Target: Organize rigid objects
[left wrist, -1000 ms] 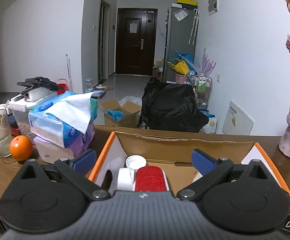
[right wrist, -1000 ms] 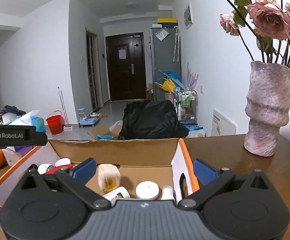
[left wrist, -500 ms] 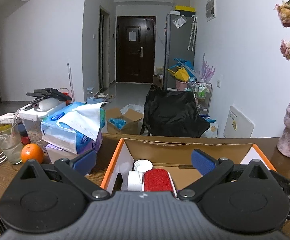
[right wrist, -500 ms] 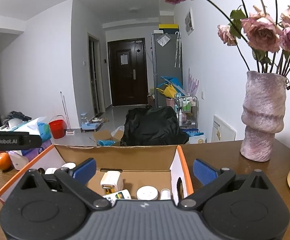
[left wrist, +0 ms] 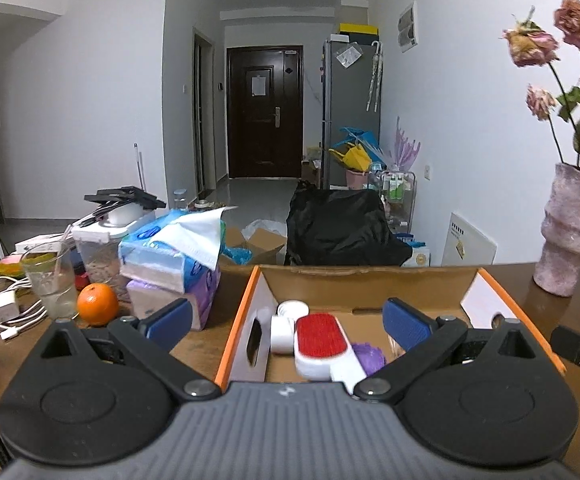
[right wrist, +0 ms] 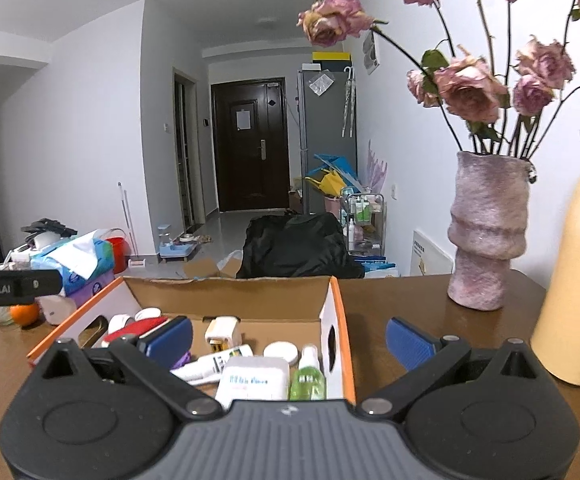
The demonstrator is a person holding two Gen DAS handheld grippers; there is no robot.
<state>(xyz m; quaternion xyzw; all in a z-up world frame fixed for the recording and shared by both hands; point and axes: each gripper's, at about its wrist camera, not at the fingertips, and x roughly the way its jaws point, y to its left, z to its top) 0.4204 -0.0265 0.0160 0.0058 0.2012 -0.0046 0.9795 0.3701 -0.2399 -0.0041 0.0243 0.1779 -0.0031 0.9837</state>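
Spanning the lower part of both views was the brown desk (right wrist: 402, 300), on which an open cardboard box (right wrist: 225, 296) with orange edges stood near the far edge. To the box's right, a yellow bottle (right wrist: 570, 272) stood upright beside a pink vase (right wrist: 488, 232) of dried roses toward the desk's far right corner. At the box's left, stacked tissue packs (left wrist: 169, 264) lay next to an orange (left wrist: 97, 310) and a clear cup (left wrist: 51, 280). Inside the box, a red-faced lint brush (left wrist: 322, 340) lay along the left wall, with a white jar (left wrist: 282, 334) touching it. Toward the right wall lay a white packet (right wrist: 251, 380), a white tube (right wrist: 213, 364), a green spray bottle (right wrist: 308, 378), a white plug adapter (right wrist: 222, 334) and a round white lid (right wrist: 281, 352). The left gripper (left wrist: 287, 320) hovered over the box's left wall, fingers spread and empty. The right gripper (right wrist: 289, 338) hovered over the box's right wall, likewise spread, grasping nothing.
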